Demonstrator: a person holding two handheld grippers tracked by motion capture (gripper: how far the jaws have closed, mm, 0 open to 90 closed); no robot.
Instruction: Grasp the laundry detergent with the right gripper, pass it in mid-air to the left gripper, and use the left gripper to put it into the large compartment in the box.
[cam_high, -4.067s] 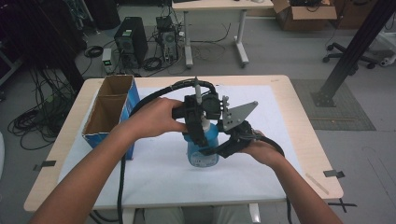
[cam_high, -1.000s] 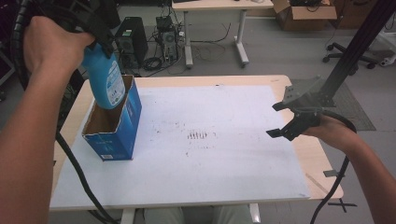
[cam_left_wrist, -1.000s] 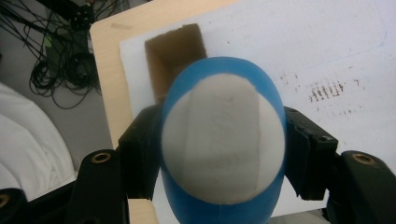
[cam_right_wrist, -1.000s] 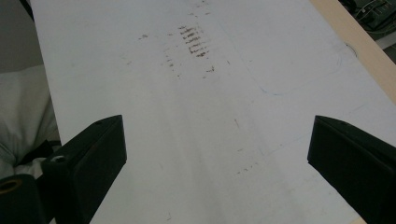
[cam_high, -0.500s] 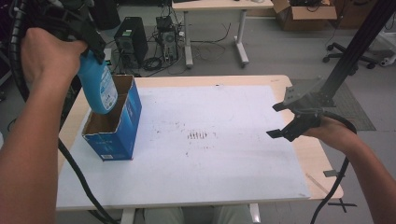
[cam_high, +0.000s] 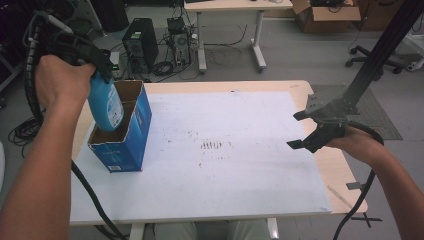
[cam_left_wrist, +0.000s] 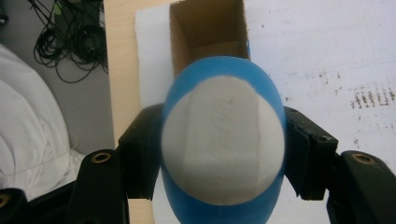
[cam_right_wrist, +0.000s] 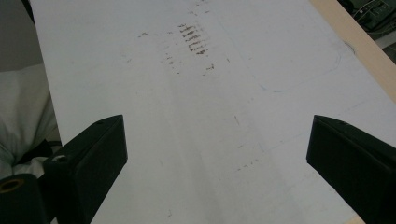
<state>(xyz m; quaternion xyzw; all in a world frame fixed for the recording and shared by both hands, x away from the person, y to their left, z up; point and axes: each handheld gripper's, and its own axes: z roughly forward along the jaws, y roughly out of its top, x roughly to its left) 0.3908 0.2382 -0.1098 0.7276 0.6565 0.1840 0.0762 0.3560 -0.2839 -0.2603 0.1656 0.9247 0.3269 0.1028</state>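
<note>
Two tools in use. Left tool (cam_high: 95, 62) pinches the blue bottle (cam_high: 106, 106), whose lower end sits inside the open blue box (cam_high: 131, 137) directly beneath. Right tool (cam_high: 312, 131), well apart, jaws spread, hovers over the white worktop (cam_high: 225, 170).

Left hand-held gripper (cam_high: 102, 70) clamped, right (cam_high: 306, 131) agape

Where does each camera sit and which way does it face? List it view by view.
High view: above the person's side, looking forward and down at the white-covered table; both forearms show.
Left gripper view: on the left tongs, looking down past the clamped blue plastic bottle into the open blue cardboard box.
Right gripper view: on the open right tongs, facing the table.
High and left views share bottle and box.
</note>
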